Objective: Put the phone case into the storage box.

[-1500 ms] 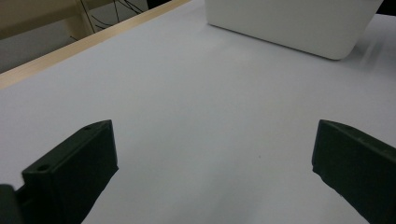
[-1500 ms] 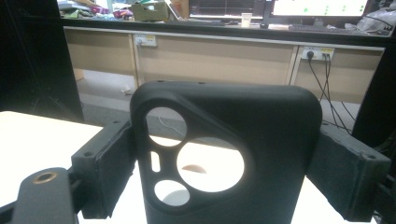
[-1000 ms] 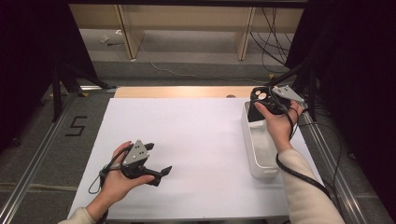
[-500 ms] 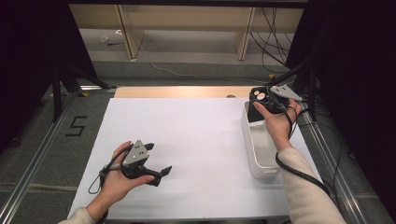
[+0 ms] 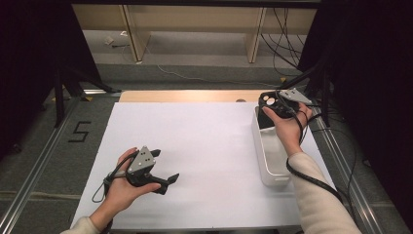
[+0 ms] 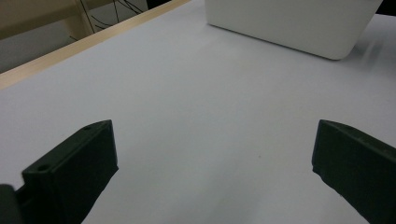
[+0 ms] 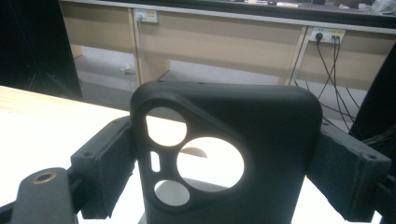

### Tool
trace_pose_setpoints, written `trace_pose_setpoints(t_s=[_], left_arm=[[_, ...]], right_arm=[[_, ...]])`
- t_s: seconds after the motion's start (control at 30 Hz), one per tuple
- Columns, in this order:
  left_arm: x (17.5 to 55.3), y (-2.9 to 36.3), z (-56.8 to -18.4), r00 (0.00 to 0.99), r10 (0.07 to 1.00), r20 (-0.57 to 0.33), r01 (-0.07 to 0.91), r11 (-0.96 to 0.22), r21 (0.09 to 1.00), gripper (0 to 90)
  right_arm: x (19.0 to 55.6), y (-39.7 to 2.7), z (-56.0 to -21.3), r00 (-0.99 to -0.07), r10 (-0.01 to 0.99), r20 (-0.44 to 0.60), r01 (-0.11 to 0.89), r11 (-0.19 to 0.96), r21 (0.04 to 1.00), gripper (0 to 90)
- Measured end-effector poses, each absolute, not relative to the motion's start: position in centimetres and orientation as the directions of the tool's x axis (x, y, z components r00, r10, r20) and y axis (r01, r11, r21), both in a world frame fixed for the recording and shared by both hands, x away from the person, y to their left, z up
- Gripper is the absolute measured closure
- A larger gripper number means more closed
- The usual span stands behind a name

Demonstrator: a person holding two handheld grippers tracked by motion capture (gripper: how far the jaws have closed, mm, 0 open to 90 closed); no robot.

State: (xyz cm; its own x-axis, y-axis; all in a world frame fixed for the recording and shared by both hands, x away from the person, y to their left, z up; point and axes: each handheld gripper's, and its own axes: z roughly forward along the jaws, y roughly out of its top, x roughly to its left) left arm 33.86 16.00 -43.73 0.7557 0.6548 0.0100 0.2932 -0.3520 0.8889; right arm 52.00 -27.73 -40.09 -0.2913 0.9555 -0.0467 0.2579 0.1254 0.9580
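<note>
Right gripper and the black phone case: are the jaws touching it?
Touching. In the right gripper view both black jaws press against the two side edges of the black phone case, with no gap. The high view shows the right gripper holding it above the white bin.

The white sheet is lying bare across the middle of the frame, so a hand is passing freely there. At the right, the bin is standing as a wall, and the right gripper with the case is hovering over its upper end. At the lower left, the left gripper is occupying some room.
</note>
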Motion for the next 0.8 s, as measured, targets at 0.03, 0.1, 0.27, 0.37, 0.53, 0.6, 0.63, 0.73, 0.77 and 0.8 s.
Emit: trace_pose_setpoints(t_s=[0.03,0.1,0.27,0.37,0.53,0.6,0.63,0.73,0.77,0.8], left_arm=[[33.9,16.0,-43.7,0.756,0.655,0.010,0.293,-0.352,0.889,0.0],[33.9,16.0,-43.7,0.755,0.656,0.011,0.293,-0.353,0.889,0.0],[33.9,16.0,-43.7,0.756,0.655,0.011,0.293,-0.353,0.889,0.0],[33.9,16.0,-43.7,0.755,0.655,0.011,0.294,-0.353,0.888,0.0],[33.9,16.0,-43.7,0.755,0.655,0.012,0.293,-0.354,0.888,0.0],[33.9,16.0,-43.7,0.756,0.655,0.011,0.293,-0.354,0.888,0.0],[33.9,16.0,-43.7,0.756,0.655,0.011,0.293,-0.353,0.888,0.0],[33.9,16.0,-43.7,0.756,0.655,0.011,0.293,-0.353,0.889,0.0],[33.9,16.0,-43.7,0.755,0.655,0.011,0.293,-0.353,0.888,0.0],[33.9,16.0,-43.7,0.755,0.655,0.011,0.293,-0.353,0.888,0.0]], right_arm=[[52.0,-27.7,-40.1,-0.291,0.956,-0.044,0.261,0.123,0.958,15.5],[52.1,-27.7,-40.2,-0.291,0.956,-0.044,0.263,0.124,0.957,15.5],[52.4,-27.7,-40.5,-0.291,0.956,-0.040,0.272,0.123,0.954,15.4],[52.5,-27.7,-40.6,-0.291,0.956,-0.042,0.280,0.128,0.951,15.4],[52.8,-27.6,-40.8,-0.289,0.956,-0.043,0.289,0.129,0.949,15.3],[52.9,-27.6,-40.9,-0.290,0.956,-0.044,0.293,0.132,0.947,15.3],[52.9,-27.6,-41.0,-0.290,0.956,-0.042,0.294,0.131,0.947,15.3],[53.0,-27.6,-41.1,-0.289,0.957,-0.040,0.301,0.130,0.945,15.2],[53.1,-27.6,-41.1,-0.289,0.957,-0.038,0.302,0.129,0.945,15.2],[53.1,-27.6,-41.1,-0.289,0.957,-0.039,0.302,0.130,0.945,15.2]])
